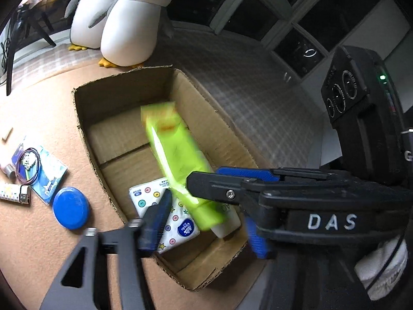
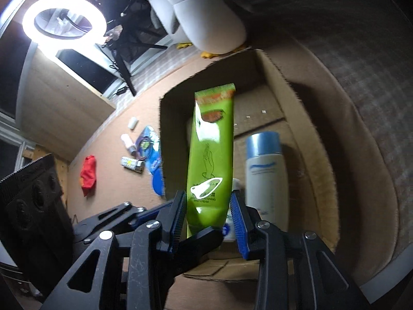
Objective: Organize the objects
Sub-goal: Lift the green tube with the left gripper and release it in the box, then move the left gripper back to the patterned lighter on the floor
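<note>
A lime-green tube [image 1: 180, 155] hangs slanted over an open cardboard box [image 1: 82, 108], crimped end far, white cap near; it is motion-blurred. In the right wrist view the tube [image 2: 210, 155] runs between the blue pads of my right gripper [image 2: 207, 196], which stand at its sides without squeezing it. My left gripper [image 1: 206, 206] is open wide around the cap end, with gaps on both sides. The right gripper [image 1: 205, 177] crosses in from the right. In the box lie a dotted tissue pack [image 1: 151, 193] and a white bottle with a blue cap [image 2: 265, 170].
Left of the box on the tan surface lie a blue round lid [image 1: 71, 208], a lighter [image 1: 15, 192], a blue packet with a wire loop [image 1: 38, 168] and a red item [image 2: 87, 171]. Two plush penguins [image 1: 129, 25] stand behind the box. A ring light [image 2: 64, 23] glows far left.
</note>
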The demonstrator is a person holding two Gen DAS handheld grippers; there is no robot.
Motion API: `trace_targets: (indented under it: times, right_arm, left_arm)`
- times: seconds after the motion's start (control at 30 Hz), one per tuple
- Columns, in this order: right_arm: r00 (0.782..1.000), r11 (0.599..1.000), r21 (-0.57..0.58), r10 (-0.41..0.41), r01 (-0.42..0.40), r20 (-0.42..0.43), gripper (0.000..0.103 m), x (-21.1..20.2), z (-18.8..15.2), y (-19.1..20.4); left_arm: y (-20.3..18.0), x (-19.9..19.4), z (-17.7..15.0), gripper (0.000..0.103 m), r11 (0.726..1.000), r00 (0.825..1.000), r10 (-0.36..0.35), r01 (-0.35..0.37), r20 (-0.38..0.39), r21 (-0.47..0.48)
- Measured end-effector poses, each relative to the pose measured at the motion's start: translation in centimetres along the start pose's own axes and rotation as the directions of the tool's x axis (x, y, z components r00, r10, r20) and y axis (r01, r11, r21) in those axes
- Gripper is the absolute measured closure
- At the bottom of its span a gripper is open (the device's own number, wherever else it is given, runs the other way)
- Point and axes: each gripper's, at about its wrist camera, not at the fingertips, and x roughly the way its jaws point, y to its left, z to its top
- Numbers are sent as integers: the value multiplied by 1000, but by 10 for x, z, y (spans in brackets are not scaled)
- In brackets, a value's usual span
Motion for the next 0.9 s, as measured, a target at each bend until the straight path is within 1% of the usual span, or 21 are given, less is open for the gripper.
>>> trace_targets:
  times: [0.03,0.07,0.2,0.27,0.43,0.6,0.7,0.73,0.9]
  right_arm:
    - [1000,1000,8,-14,14,6,58,0,0,-3]
    - [1000,1000,17,-17,17,11,56,-2,0,-7]
    - [999,999,36,-20,19,27,54,-4,-2,-14]
    - [999,999,27,-26,24,46,50,-6,-5,-11]
    - [997,1000,1,-11,11,80,48,-7,-13,1]
    - [992,999,-39,4,1,125,46,-8,-21,21]
    - [988,998,-67,16,-6,157,43,-10,-25,37]
    - [987,997,-75,17,-5,161,40,-10,-25,41]
    - [986,993,-118,30,-11,161,39,-4,-28,64]
  left_arm:
    - [0,-1,0,33,1000,1000,6,-6,4,6]
    - [0,-2,-1,32,1000,1000,11,-11,6,9]
    - [10,-10,-5,32,1000,1000,22,-22,12,-6]
    - [19,-18,-8,32,999,999,30,-29,21,-18]
    - [50,-38,-15,32,996,998,58,-55,40,-65]
    - [80,-72,-29,32,989,993,96,-87,74,-120]
    - [105,-90,-37,32,979,987,134,-118,91,-163]
    - [114,-96,-40,32,975,985,146,-127,95,-181]
    - [164,-125,-53,33,942,970,215,-176,111,-284]
